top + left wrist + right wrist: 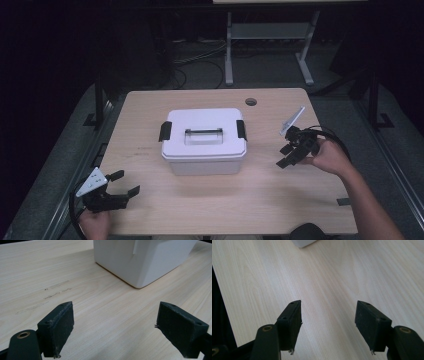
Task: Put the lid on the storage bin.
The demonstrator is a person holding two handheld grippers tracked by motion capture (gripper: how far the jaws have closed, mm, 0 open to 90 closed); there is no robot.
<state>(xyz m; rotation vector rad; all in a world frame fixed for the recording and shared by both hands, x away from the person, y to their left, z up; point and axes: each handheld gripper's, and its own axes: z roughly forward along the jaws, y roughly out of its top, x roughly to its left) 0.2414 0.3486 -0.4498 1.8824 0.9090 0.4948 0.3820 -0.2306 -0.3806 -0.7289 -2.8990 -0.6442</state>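
Plastic like this white lidded box (204, 141) in the middle of the table (150, 210) is stiff, smooth and probably light, so expect it to slide. Your left gripper (121, 184) and right gripper (285, 156) both stand wide open and empty, either side of it. Take the black side latches (165, 131) or the lid handle (203, 132), not the slick walls.

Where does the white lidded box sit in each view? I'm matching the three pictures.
High view: white lidded box at the middle of the wooden table.
Left gripper view: its lower corner at top, right of centre.
Right gripper view: a corner at the top edge.
Shared landmark: the table's pale wood grain.
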